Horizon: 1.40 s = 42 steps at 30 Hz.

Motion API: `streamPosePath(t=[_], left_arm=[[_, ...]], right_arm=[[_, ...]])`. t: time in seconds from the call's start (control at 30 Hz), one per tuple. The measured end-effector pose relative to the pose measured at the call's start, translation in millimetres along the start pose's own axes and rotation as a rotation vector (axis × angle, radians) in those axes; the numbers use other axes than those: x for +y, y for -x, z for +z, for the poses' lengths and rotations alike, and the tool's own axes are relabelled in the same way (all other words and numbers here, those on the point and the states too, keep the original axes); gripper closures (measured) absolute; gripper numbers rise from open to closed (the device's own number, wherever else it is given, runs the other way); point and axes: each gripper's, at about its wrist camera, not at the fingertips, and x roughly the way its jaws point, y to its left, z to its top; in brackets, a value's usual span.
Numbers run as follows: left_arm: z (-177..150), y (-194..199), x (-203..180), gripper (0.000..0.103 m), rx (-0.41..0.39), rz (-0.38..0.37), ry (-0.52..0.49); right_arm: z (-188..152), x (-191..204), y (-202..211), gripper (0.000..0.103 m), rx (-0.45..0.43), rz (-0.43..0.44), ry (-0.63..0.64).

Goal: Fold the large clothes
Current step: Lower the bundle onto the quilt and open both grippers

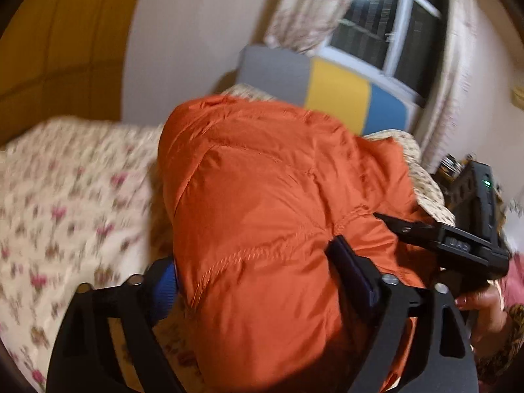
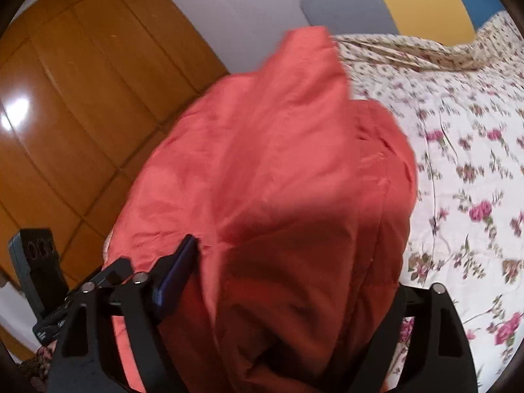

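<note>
An orange puffy quilted jacket point(image 1: 262, 196) is lifted above the floral bed point(image 1: 65, 196). My left gripper point(image 1: 258, 271) is shut on a thick bunch of the jacket; its blue-padded fingers point(image 1: 163, 288) press on both sides. My right gripper point(image 2: 285, 281) is shut on another bunch of the same jacket point(image 2: 262, 163), which fills the middle of the right wrist view and hides its right finger. The right gripper also shows in the left wrist view point(image 1: 393, 226), touching the jacket at its right side. The jacket hangs bunched between both grippers.
The bed has a floral sheet point(image 2: 458, 163) with a floral pillow point(image 2: 425, 49) and a grey, yellow and blue headboard point(image 1: 337, 91). A wooden wardrobe point(image 2: 82, 98) stands at the left. A window with curtains point(image 1: 393, 32) is behind the bed.
</note>
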Motion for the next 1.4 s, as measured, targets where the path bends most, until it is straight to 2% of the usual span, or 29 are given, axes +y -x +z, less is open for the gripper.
streamPosePath(t=[0.07,0.17,0.23,0.37,0.47,0.53,0.6,0.63,0.67,0.7,0.8,0.83,0.9,0.97,1.03,1.23,1.4], left_arm=[[-11,1,7,0.003,-0.005,0.031,0.01],[-22,7,2,0.003,-0.026,0.037,0.005],[-23,12,1,0.003,-0.011,0.05,0.034],[-8,19,5,0.003,0.037,0.115,0.095],[11,36,10,0.003,-0.035,0.196,0.125],[28,39,14,0.003,-0.074,0.194,0.154],[47,30,15,0.003,-0.075,0.187,0.17],[54,26,14,0.003,-0.071,0.198,0.173],[65,17,12,0.003,-0.068,0.232,0.173],[72,9,10,0.003,-0.062,0.261,0.168],[89,-24,5,0.003,-0.005,0.328,0.135],[91,-39,4,0.003,0.029,0.357,0.121],[88,-57,3,0.003,0.061,0.361,0.108],[80,-72,5,0.003,0.083,0.335,0.119],[72,-79,8,0.003,0.077,0.308,0.142],[59,-89,2,0.003,0.04,0.344,0.098],[56,-99,6,0.003,0.043,0.339,0.102]], right_arm=[[-11,-2,2,0.012,-0.015,-0.015,-0.014],[-14,-4,13,0.011,-0.017,-0.049,-0.028],[-17,6,31,0.012,-0.027,-0.095,-0.018],[-7,12,71,0.01,-0.134,-0.211,-0.021],[10,29,85,0.009,-0.221,-0.247,0.023],[28,43,77,0.011,-0.227,-0.244,0.084],[47,62,59,0.021,-0.217,-0.259,0.174],[55,70,48,0.025,-0.204,-0.295,0.221],[66,75,30,0.031,-0.174,-0.345,0.258],[68,79,18,0.035,-0.149,-0.359,0.263],[77,63,-19,0.041,-0.1,-0.416,0.238],[77,55,-29,0.041,-0.076,-0.428,0.227],[69,36,-48,0.041,-0.014,-0.419,0.194],[63,28,-52,0.041,-0.023,-0.391,0.168],[62,22,-56,0.041,-0.017,-0.375,0.154],[48,21,-67,0.041,-0.033,-0.4,0.185],[40,23,-69,0.04,-0.048,-0.408,0.175]])
